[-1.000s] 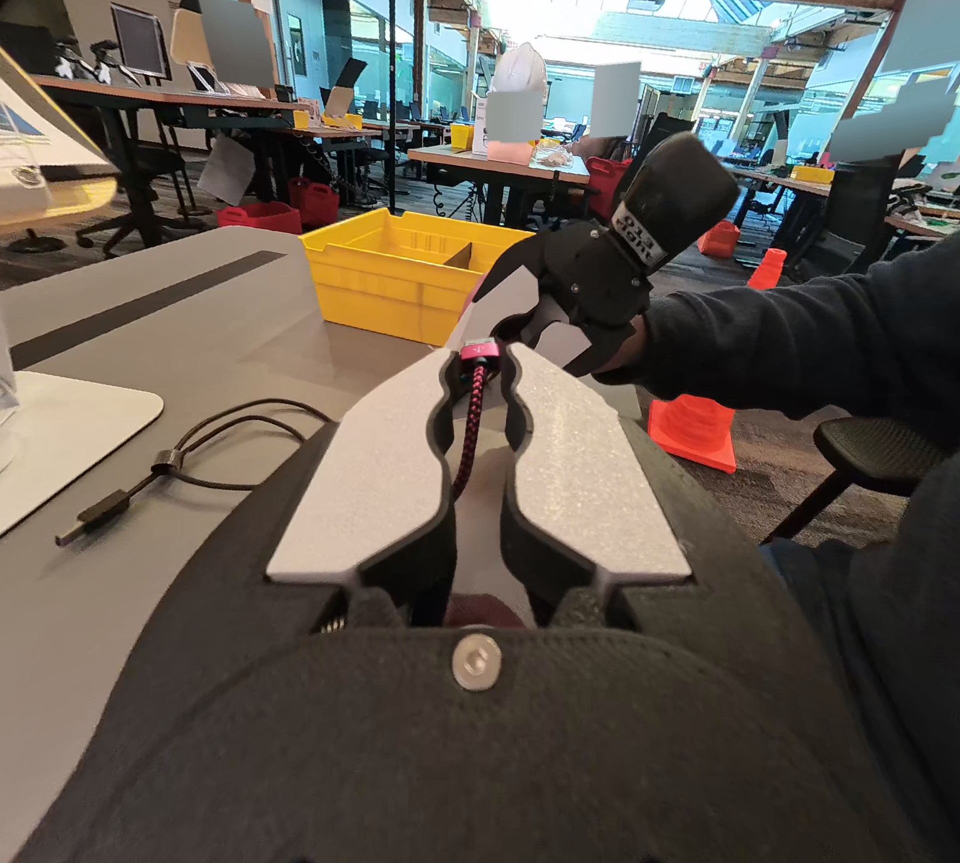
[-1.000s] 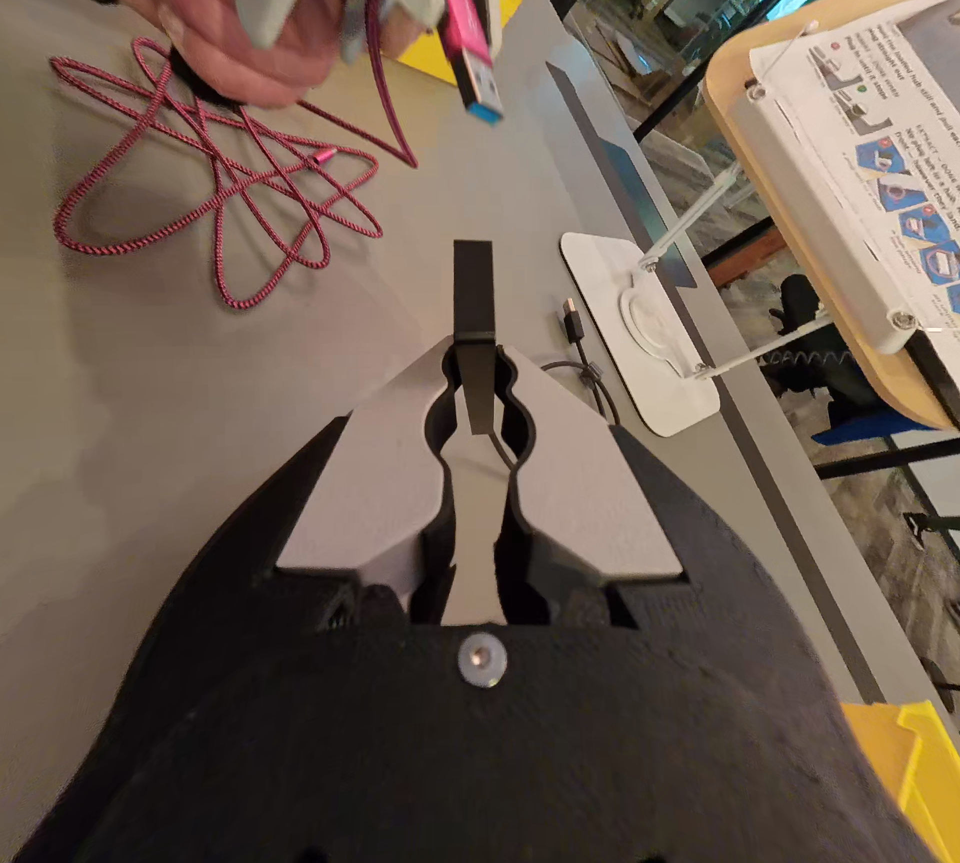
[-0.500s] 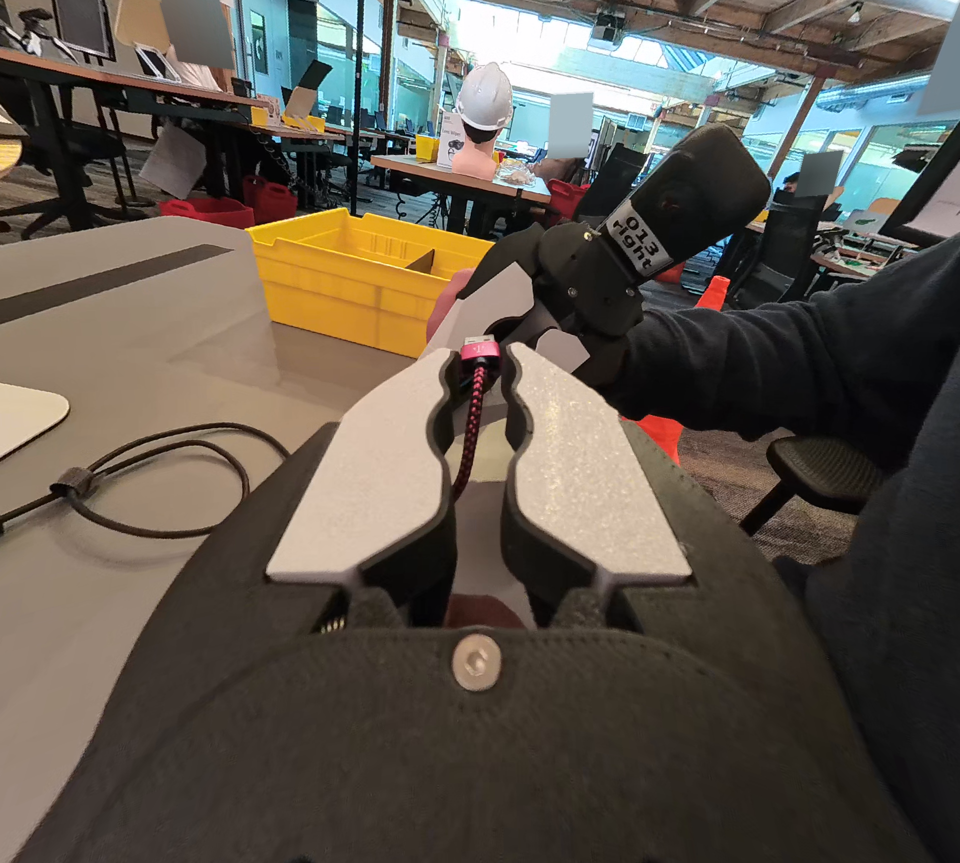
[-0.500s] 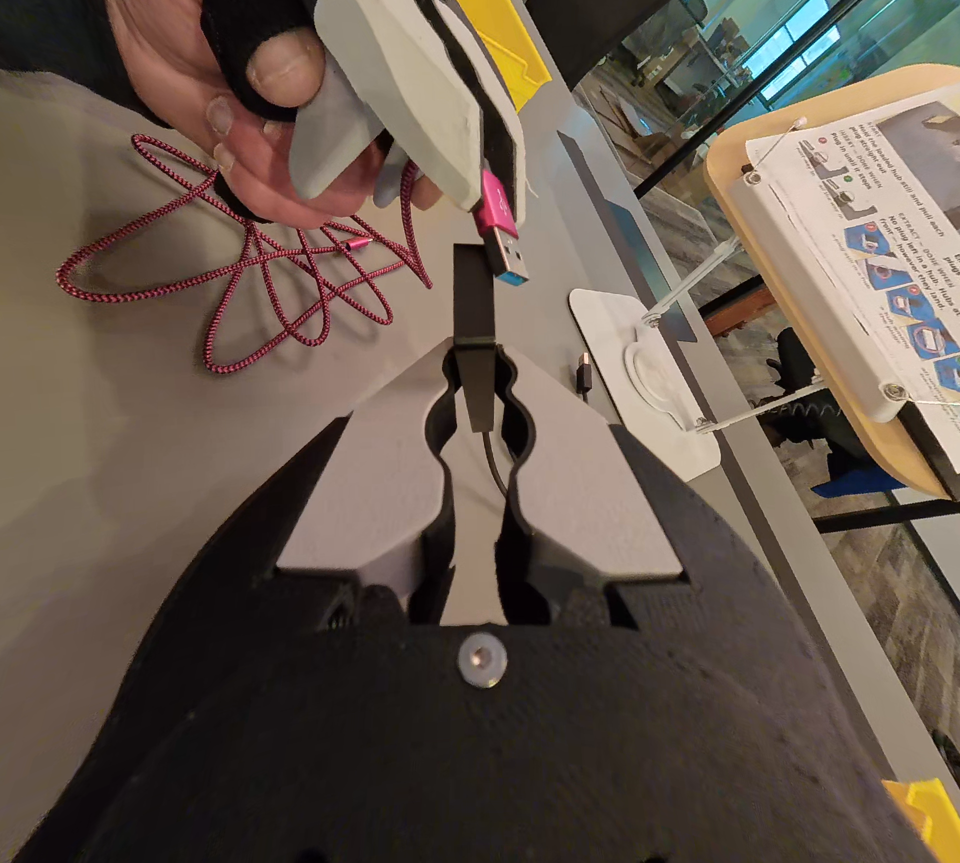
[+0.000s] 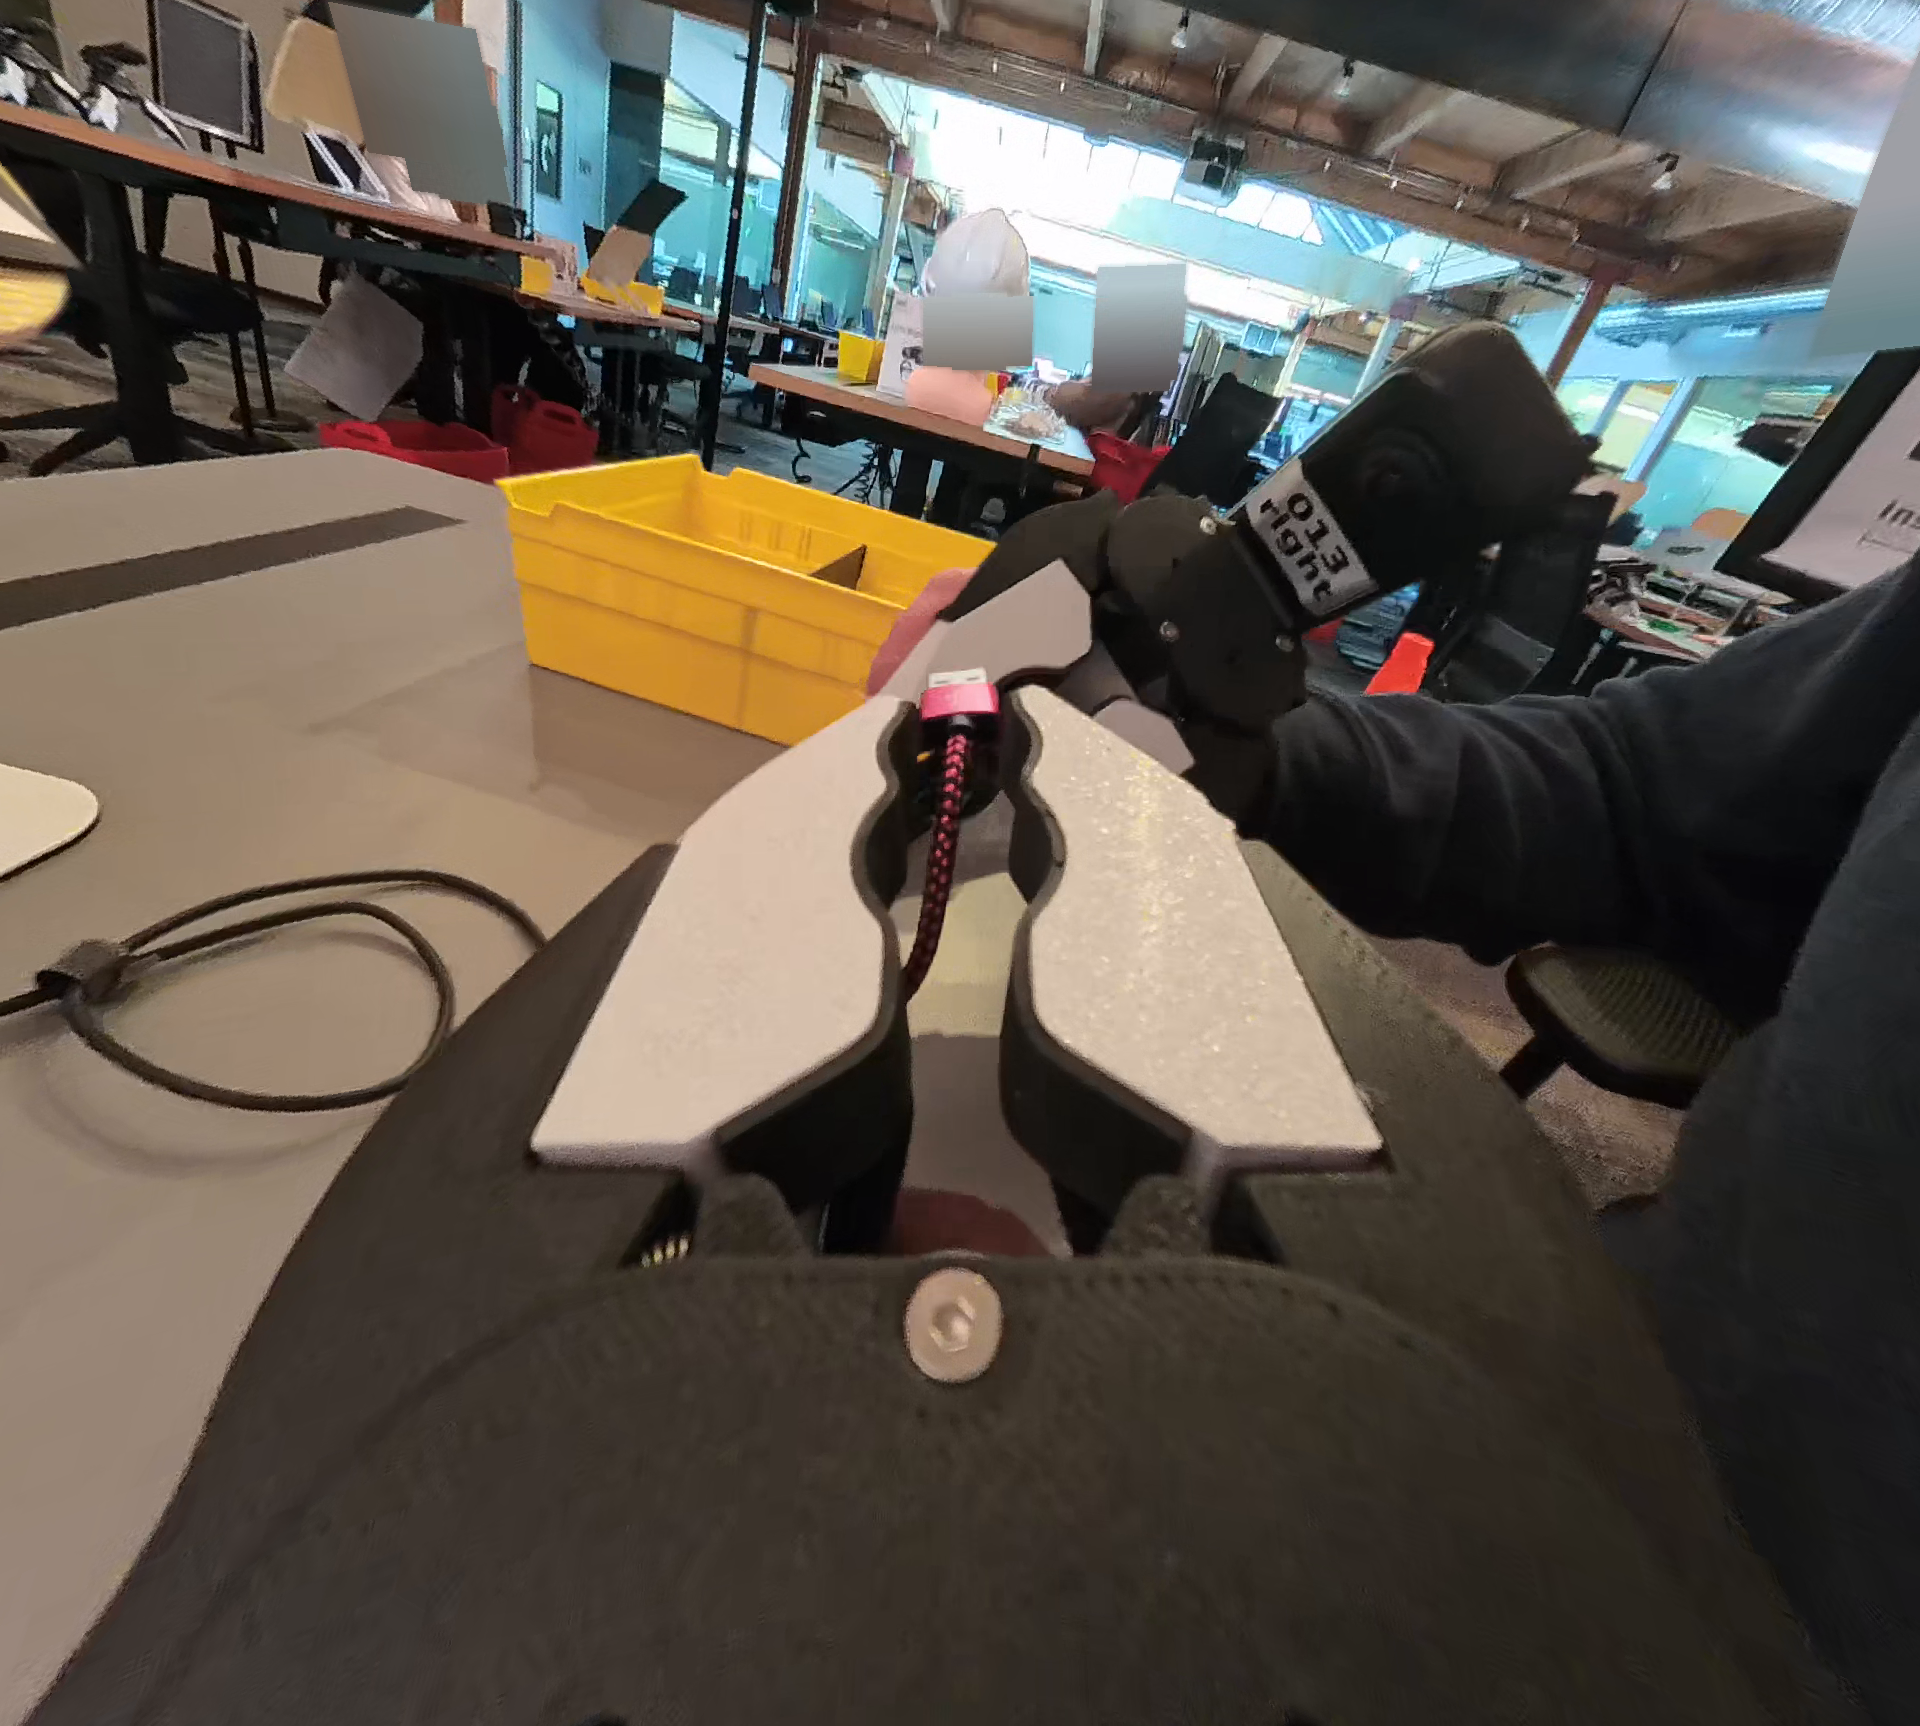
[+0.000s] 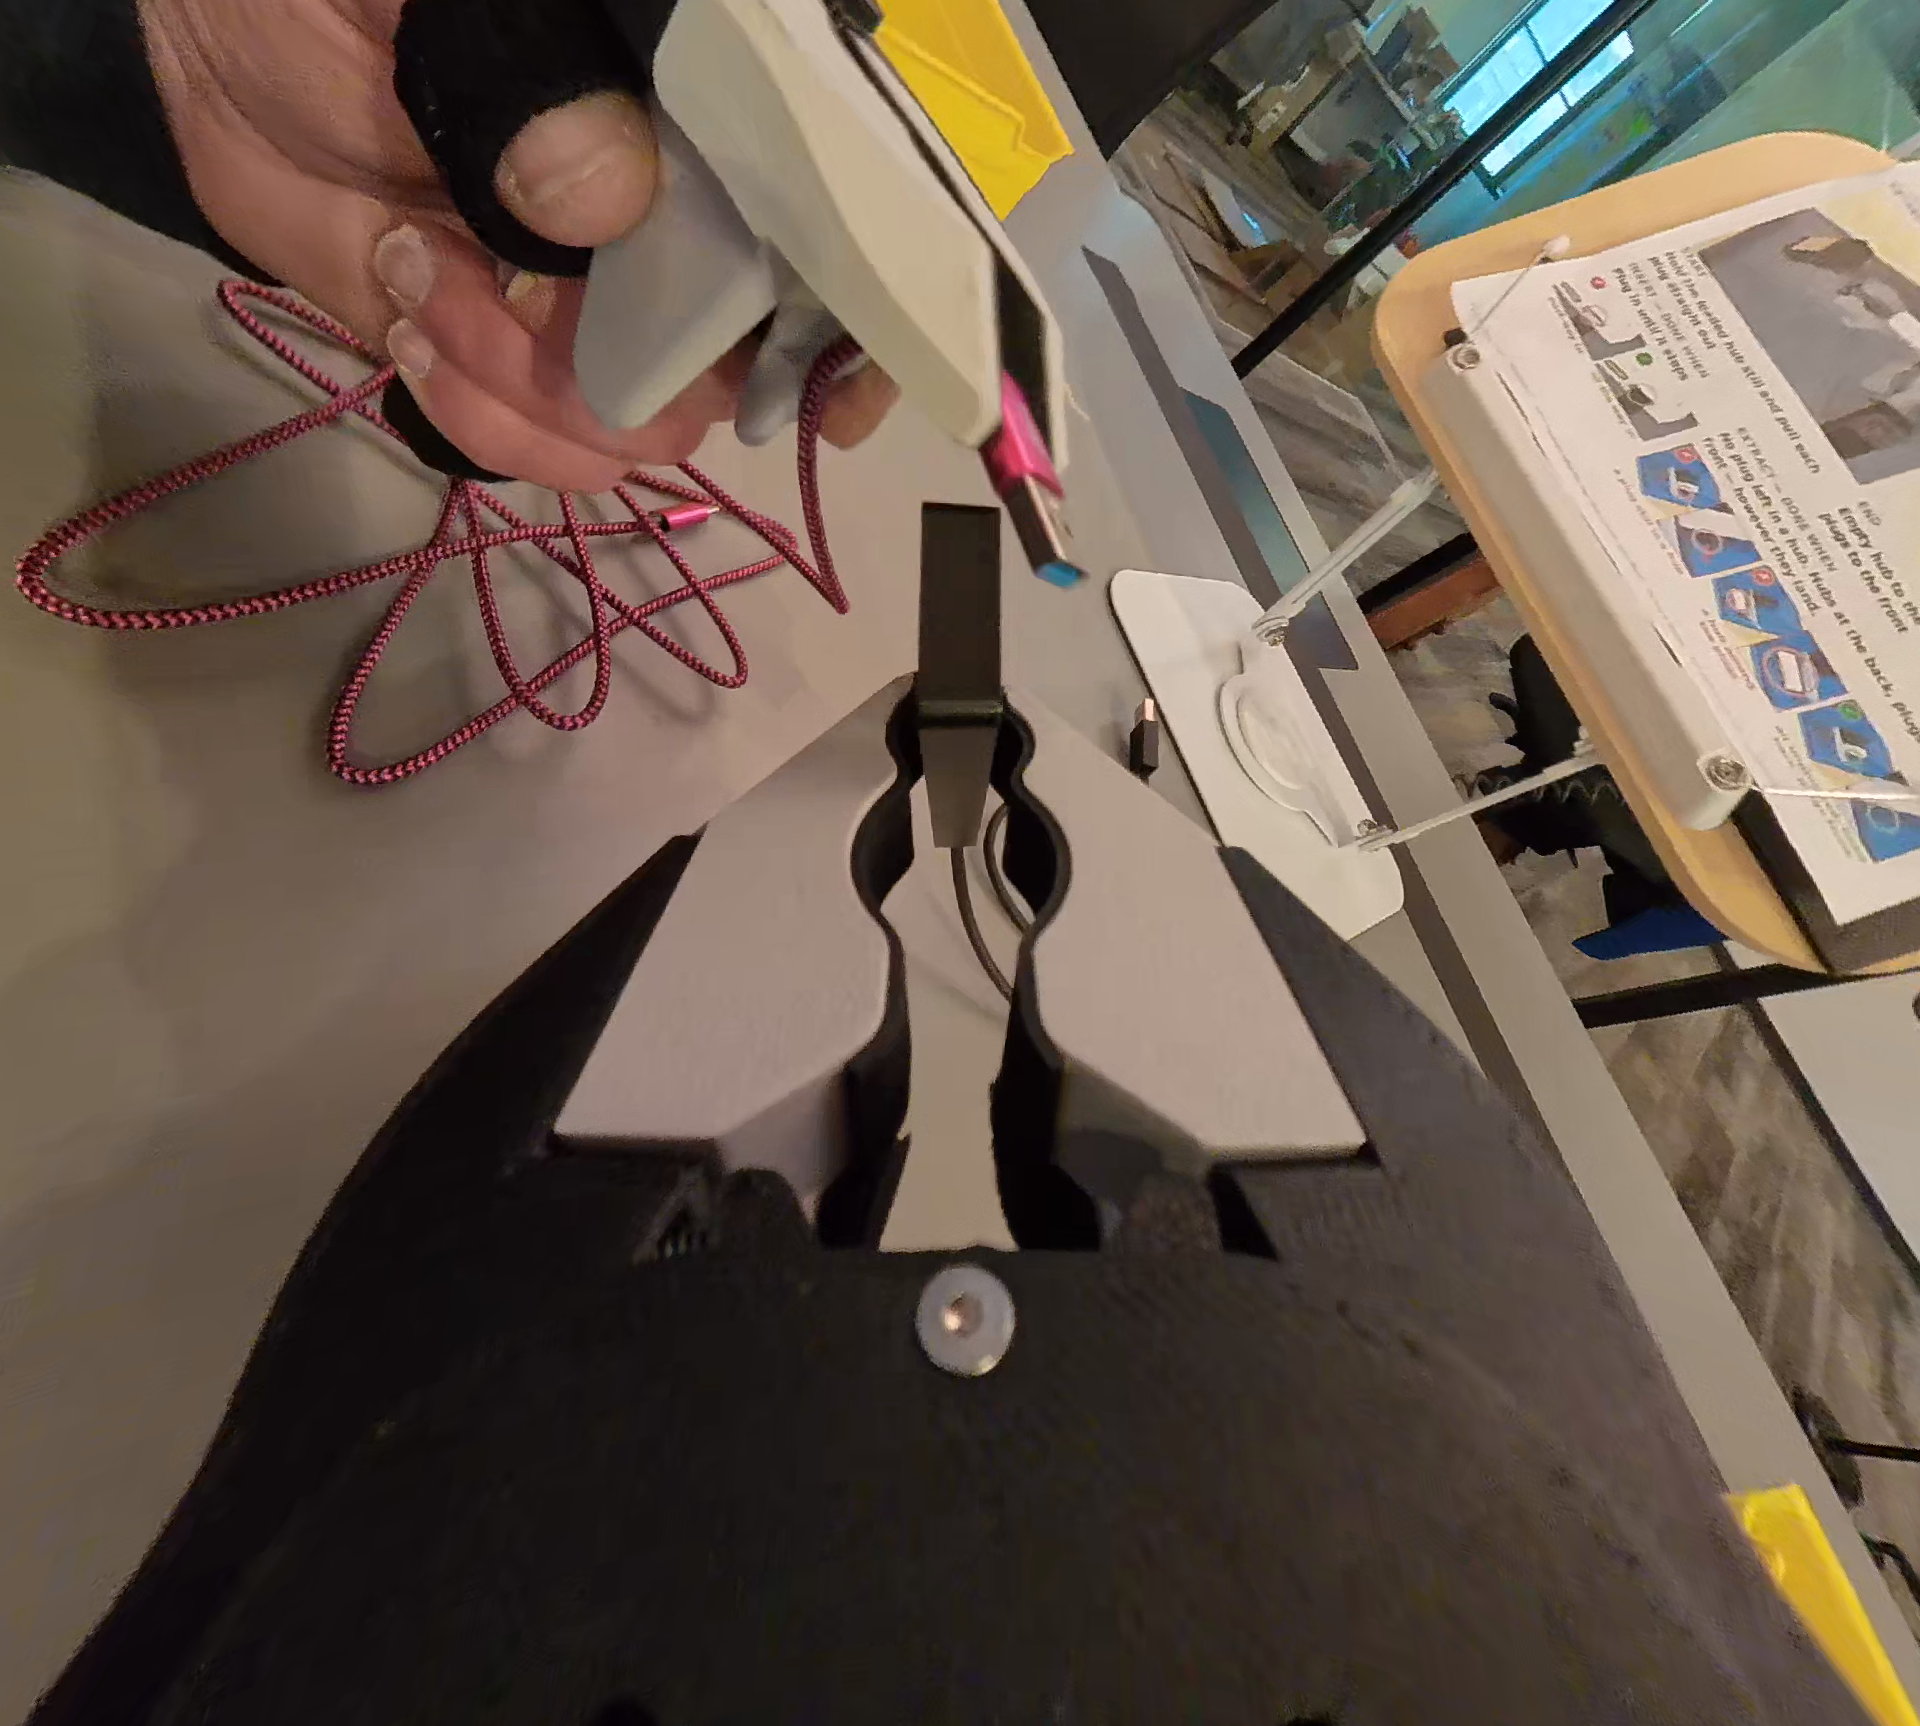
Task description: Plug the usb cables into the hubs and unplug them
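**Hand-held grippers bring plug and hub close**

Hand-held gripper on the left (image 5: 961,710) is clamped on the pink plug (image 5: 960,697) of a braided cable (image 5: 935,855), metal tip poking out past the fingertips. The right hand-held gripper (image 6: 958,720) pinches a slim black hub (image 6: 958,606), which juts forward from the fingertips with its thin black lead trailing back between them.

On the grey tabletop (image 5: 260,689) sits a yellow bin (image 5: 717,585) with a dark divider; what it holds cannot be told. A white stand base (image 6: 1247,741) lies near the tabletop's edge, carrying a tilted wooden board with a printed sheet (image 6: 1714,481). The rest of the pink cable lies in loose loops (image 6: 468,606) on the tabletop, and the black lead (image 5: 260,980) curls beside the left hand-held gripper, tied with a small strap.

In the right wrist view the plug (image 6: 1023,481) hangs just right of the hub's tip, angled down, apart from it.

A second ago the plug was high and well away from the hub; it has since come down and sideways to the hub's end. Both grips are unchanged.
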`<state>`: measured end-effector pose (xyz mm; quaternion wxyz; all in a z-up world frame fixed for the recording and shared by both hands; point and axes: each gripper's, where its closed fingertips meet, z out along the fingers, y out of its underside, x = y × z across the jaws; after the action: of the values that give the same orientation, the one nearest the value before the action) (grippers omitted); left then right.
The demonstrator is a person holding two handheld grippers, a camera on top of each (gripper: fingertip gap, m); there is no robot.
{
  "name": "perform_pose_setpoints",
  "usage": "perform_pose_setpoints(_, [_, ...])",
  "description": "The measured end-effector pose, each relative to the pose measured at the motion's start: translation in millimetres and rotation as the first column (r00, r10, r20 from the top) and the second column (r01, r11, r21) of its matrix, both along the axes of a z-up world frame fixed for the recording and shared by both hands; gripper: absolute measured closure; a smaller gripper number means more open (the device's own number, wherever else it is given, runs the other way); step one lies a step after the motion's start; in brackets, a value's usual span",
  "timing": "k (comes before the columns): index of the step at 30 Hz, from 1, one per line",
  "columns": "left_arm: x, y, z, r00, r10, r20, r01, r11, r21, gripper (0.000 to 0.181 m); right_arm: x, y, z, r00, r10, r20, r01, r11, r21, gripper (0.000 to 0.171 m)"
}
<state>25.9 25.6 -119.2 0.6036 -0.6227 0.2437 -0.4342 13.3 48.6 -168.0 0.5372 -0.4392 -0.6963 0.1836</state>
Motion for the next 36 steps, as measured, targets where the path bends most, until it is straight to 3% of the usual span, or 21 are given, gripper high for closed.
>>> perform_pose_setpoints(8, [6,-3,3,0.998,-0.038,0.059,0.039,0.999,-0.002,0.167,1,-4,7,0.999,0.019,-0.045,-0.020,0.999,-0.035,0.164])
perform_pose_setpoints(21, [14,0,-2,1.000,0.016,-0.010,-0.016,1.000,0.013,0.167,-2,-2,9,1.000,-0.012,-0.029,0.012,1.000,-0.012,0.163])
perform_pose_setpoints(27, [-5,4,1,0.994,0.088,-0.070,-0.086,0.996,0.028,0.167,1,12,11,0.996,-0.064,0.065,0.051,0.983,0.175,0.163])
perform_pose_setpoints(36, [-31,12,2,0.980,0.160,-0.121,-0.159,0.987,0.018,0.167,3,38,27,0.981,-0.165,0.101,0.105,0.892,0.440,0.163])
